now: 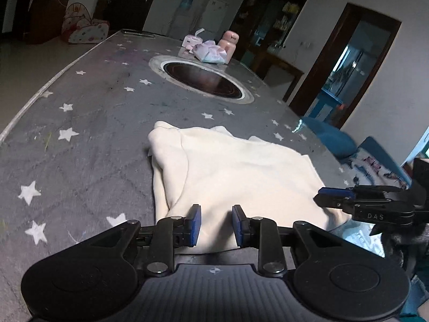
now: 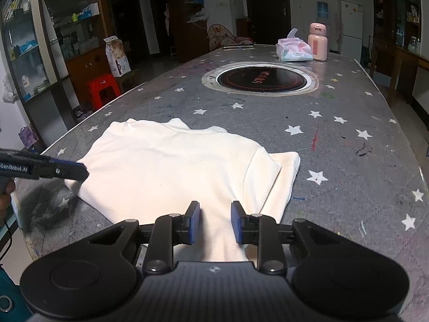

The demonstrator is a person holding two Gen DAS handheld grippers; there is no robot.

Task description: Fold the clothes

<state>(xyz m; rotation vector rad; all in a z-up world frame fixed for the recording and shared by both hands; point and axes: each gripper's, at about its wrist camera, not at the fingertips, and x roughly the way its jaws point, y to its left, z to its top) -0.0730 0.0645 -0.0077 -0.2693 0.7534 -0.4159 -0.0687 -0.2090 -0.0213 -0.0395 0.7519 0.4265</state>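
Note:
A cream garment (image 1: 230, 171) lies partly folded on the grey star-patterned table (image 1: 80, 123), one sleeve tucked over its left side. My left gripper (image 1: 216, 225) stands open with a narrow gap over the garment's near hem, and cloth shows between its blue pads without being pinched. In the right wrist view the same garment (image 2: 171, 166) spreads ahead with a sleeve folded along its right edge. My right gripper (image 2: 215, 222) is also open by a narrow gap above the near hem. Each gripper shows in the other's view, at the garment's near corners: right gripper (image 1: 335, 198), left gripper (image 2: 77, 171).
A round black cooktop (image 2: 261, 76) is set into the table (image 2: 348, 161) beyond the garment. A tissue pack (image 2: 295, 49) and a pink bottle (image 2: 318, 41) stand at the far end. Blue chairs (image 1: 332, 138) sit by the table's right edge, and a red stool (image 2: 103, 88) stands on the floor to the left.

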